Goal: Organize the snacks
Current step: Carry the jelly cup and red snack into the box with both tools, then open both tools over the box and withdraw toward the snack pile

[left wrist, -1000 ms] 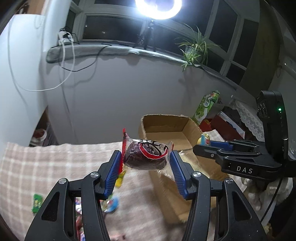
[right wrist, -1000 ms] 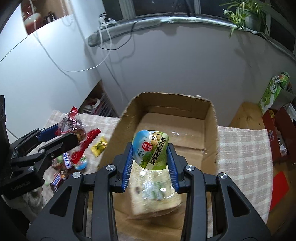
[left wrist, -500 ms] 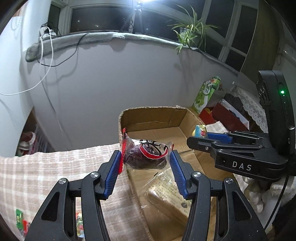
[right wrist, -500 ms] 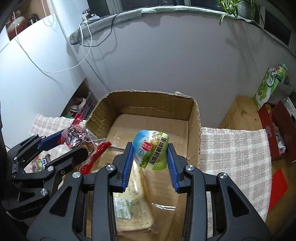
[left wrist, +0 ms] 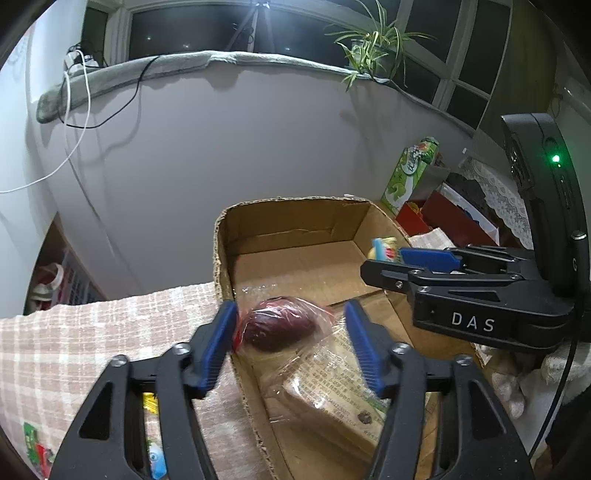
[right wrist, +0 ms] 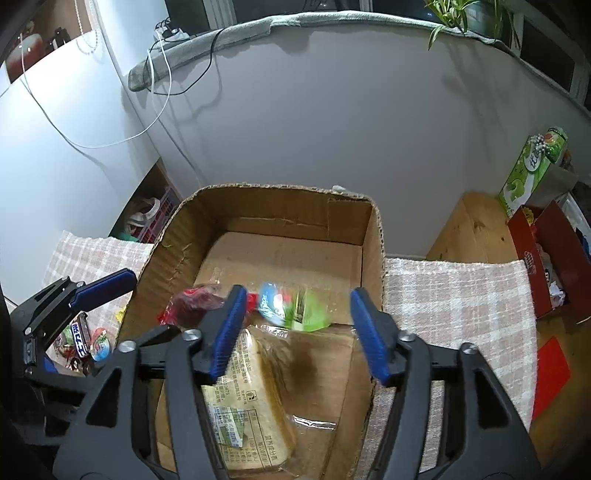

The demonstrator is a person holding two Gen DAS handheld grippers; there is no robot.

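Snacks: red packet (left wrist: 280, 326), green pouch (right wrist: 291, 306) | both tongs just released | bread (right wrist: 240, 402) beneath in box (right wrist: 280, 206)

a lived-in room at home, at night

dark window panes (left wrist: 192, 35) run along the top of the frame over a deep sill padded with a grey cloth (left wrist: 147, 68). a spider plant (left wrist: 373, 44) stands at the upper right, and cables (left wrist: 79, 96) trail down the pale wall at the upper left. lower down, a checked cloth (right wrist: 458, 291) covers the surface around a cardboard box (right wrist: 280, 206), and a green carton (right wrist: 532, 170) stands at the right.
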